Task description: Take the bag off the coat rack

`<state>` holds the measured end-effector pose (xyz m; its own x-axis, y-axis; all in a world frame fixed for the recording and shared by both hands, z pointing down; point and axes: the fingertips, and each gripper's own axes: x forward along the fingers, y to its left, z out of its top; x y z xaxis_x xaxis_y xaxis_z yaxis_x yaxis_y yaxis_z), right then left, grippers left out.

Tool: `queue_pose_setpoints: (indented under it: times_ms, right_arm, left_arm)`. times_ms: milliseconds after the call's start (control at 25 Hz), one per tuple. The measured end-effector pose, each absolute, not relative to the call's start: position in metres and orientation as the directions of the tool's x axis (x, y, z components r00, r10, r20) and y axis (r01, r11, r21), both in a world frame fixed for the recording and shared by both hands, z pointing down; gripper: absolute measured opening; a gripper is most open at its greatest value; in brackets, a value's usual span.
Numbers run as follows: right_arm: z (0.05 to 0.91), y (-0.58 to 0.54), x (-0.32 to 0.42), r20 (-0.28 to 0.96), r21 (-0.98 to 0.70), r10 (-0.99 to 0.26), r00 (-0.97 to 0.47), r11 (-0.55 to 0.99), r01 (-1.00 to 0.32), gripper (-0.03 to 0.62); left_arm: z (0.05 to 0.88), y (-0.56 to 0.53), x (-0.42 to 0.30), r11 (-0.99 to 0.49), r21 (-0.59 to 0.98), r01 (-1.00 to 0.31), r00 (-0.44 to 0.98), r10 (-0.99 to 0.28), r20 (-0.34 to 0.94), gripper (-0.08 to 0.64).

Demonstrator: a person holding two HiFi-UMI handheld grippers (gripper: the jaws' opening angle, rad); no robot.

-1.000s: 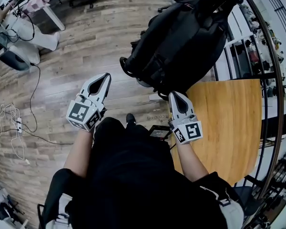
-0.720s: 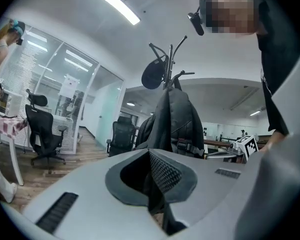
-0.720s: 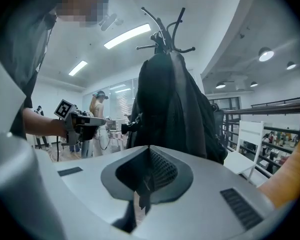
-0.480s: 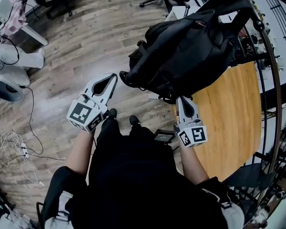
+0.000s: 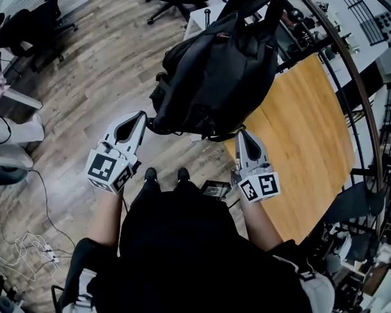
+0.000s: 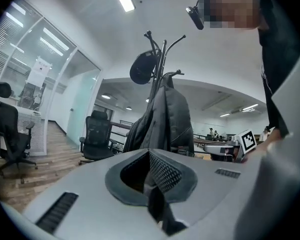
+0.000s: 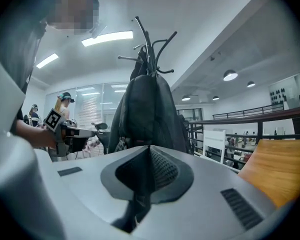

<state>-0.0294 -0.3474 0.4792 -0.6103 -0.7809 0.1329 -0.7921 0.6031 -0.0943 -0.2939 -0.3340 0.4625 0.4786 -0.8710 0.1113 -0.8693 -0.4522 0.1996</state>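
Approach stage: reaching for a bulky black fabric backpack (image 5: 215, 70), hung by its top from a black metal coat rack (image 6: 162, 49) straight ahead of and above both claws. Carried with jaws pressed together and empty on the left gripper (image 5: 141, 115), and likewise on the right gripper (image 5: 242, 133); nothing gripped yet. Calls next for opening one claw, raising it to the loop or strap on the hook (apparently at the pack's top, though hard to make out), closing there and lifting clear of the prong, with the other claw steadying the underside. Compared with a second ago, drawn closer: left tips now just beside the pack's lower corner, right tips just under its bottom edge, with a light-wood tabletop (image 5: 306, 129) off to the right claw's right.
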Motion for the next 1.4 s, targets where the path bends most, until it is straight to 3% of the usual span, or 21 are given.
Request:
queue_pose_setpoints:
  times_ms: [240, 320, 400, 760, 1400]
  right_arm:
    - [0.454, -0.358, -0.023, 0.079, -0.086, -0.783, -0.618, 0.612, -0.786, 0.053]
    - [0.452, -0.361, -0.027, 0.075, -0.089, -0.769, -0.634, 0.629, -0.773, 0.153]
    - [0.448, -0.365, -0.029, 0.065, -0.086, -0.767, -0.639, 0.634, -0.769, 0.184]
    - [0.419, -0.395, -0.029, 0.027, -0.056, -0.749, -0.662, 0.660, -0.749, 0.267]
    - [0.441, -0.434, -0.044, 0.143, -0.106, -0.723, -0.676, 0.667, -0.737, 0.267]
  left_arm:
    - [0.444, -0.347, -0.275, -0.515, 0.181, -0.838, 0.537, -0.836, 0.108, 0.015]
    - [0.441, -0.352, -0.268, -0.534, 0.180, -0.826, 0.557, -0.823, 0.111, 0.020]
    - [0.440, -0.356, -0.261, -0.544, 0.186, -0.818, 0.568, -0.815, 0.112, 0.107]
    - [0.431, -0.378, -0.254, -0.515, 0.190, -0.836, 0.539, -0.835, 0.111, 0.271]
    - [0.452, -0.405, -0.234, -0.532, 0.202, -0.823, 0.565, -0.803, 0.190, 0.249]
